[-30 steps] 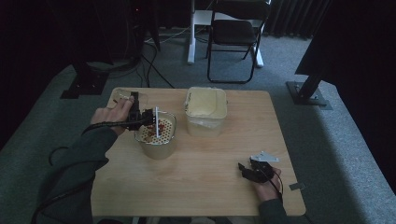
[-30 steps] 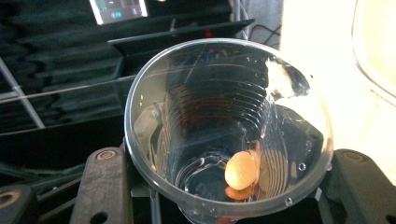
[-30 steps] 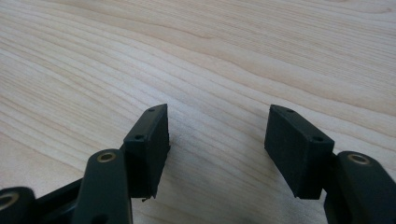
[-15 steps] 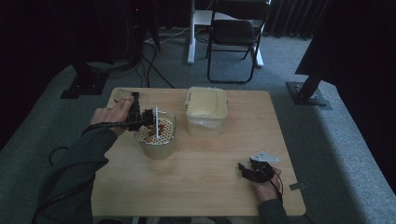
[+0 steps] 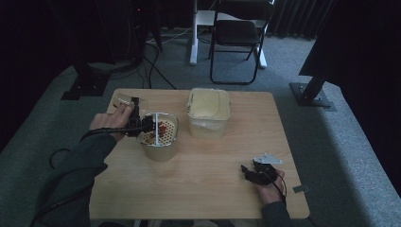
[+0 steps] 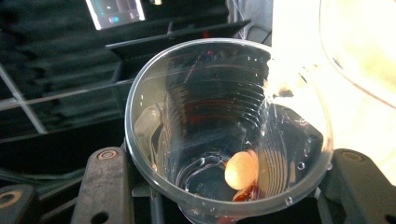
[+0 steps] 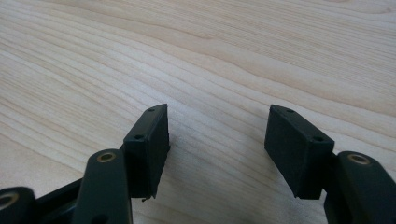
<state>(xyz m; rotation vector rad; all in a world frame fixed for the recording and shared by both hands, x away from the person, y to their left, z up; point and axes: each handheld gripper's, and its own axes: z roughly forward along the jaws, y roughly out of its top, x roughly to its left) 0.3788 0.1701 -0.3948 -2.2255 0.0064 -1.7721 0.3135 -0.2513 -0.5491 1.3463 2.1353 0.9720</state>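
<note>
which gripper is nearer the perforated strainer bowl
Left. The left gripper holds a clear plastic cup tipped over the strainer bowl; the right gripper rests far off near the table's front right.

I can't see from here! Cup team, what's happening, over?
Left gripper shut on clear cup, tipped over the strainer. A few bits left in the cup. Right gripper open, empty, low over the table. Nothing in the way.

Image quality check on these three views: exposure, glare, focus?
High view: dim overall, dark surroundings, the table the only lit area, detail soft. Left gripper view: blown-out white at the upper right, reflections across the clear cup held in the left gripper, an orange piece inside stays readable. Right gripper view: even light, sharp wood grain, open right gripper crisp, no glare.
</note>
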